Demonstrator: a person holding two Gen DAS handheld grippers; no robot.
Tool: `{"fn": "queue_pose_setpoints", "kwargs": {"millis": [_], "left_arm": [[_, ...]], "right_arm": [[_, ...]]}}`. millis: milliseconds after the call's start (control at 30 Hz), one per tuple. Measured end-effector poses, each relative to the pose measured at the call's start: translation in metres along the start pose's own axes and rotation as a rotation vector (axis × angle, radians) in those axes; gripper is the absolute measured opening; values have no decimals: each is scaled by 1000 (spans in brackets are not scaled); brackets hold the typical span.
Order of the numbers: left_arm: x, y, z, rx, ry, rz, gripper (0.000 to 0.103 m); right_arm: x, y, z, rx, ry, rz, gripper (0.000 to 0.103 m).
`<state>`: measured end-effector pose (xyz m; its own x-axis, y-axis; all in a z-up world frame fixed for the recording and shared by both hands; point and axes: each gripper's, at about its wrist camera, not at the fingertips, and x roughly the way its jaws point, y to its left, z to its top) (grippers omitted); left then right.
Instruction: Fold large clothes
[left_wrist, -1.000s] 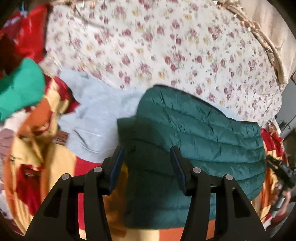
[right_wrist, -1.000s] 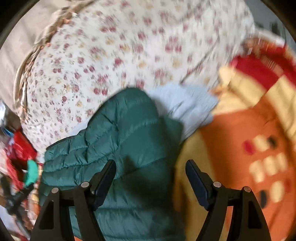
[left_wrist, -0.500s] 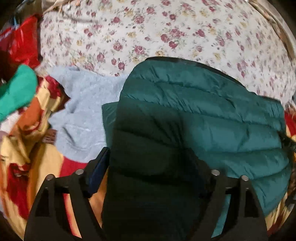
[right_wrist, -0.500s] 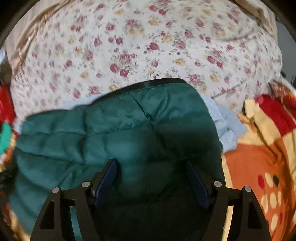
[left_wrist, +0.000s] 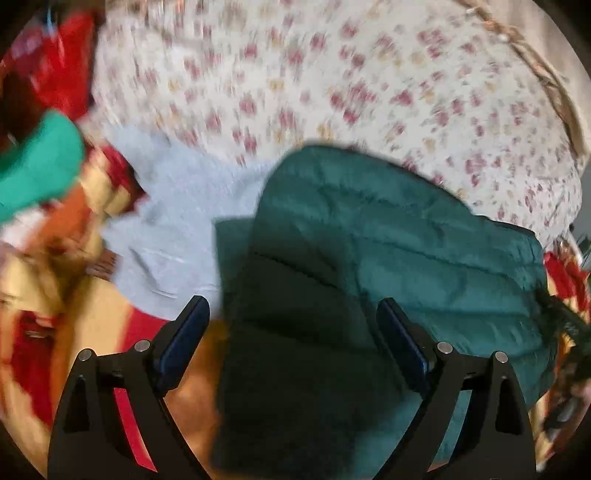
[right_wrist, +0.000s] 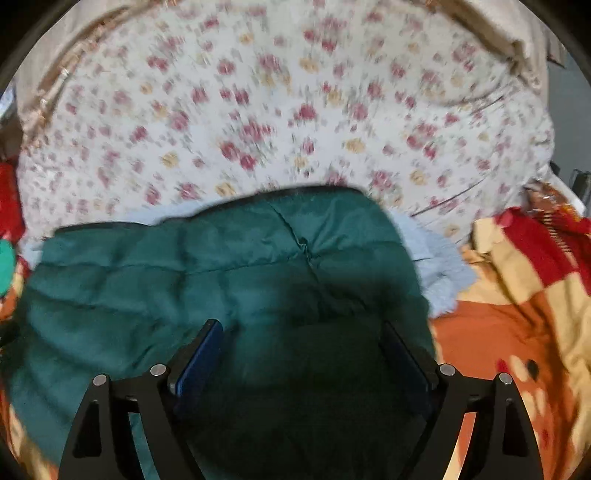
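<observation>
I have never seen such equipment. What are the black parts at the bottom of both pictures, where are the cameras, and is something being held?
A person holds one hand-held gripper in each hand; a camera on each looks forward along its two fingers. One picture shows the left gripper, the other the right gripper. Both hover over a dark green quilted jacket lying on a pale blue garment, a flowered cover and an orange-and-red blanket. Both jaws are opening. The jacket lies between them, but nothing seems gripped.

place: home bedroom | evidence: floral bedsheet (right_wrist: 280, 122), patterned blanket (right_wrist: 517, 295), strewn clothes
</observation>
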<state>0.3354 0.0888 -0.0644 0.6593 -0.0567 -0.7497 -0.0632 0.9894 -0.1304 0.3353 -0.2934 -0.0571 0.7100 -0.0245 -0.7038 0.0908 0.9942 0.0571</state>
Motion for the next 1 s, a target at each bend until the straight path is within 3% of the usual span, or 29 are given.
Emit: {"fn": "queue_pose_setpoints", "kwargs": {"millis": [167,233,367,467,633,800,1000], "left_arm": [[-90,-17,-31,92,-248,128,93],[-117,-22,-47,93,-311,154,93],[-160,-33,-80,81,-332,105,93],[-190,-52,-98,130,-333,53,93],[-245,-79,-124,191,-433,60,93],[-289,-81,-135,143,-474,42,93],[-333,-71,-138,77,-576,37,102]], "right_arm": [[-76,12,-40,59,-25,110,86],[-101,20,-61,100,-15,171,86],[-134,34,-105,174,22,275,86],[-152,41,-136,222,65,321,86],[-175,47,-162,261,115,366,86],[-218,42,-154,245,18,352,86],[-256,37,-151,237,-55,314,86]]}}
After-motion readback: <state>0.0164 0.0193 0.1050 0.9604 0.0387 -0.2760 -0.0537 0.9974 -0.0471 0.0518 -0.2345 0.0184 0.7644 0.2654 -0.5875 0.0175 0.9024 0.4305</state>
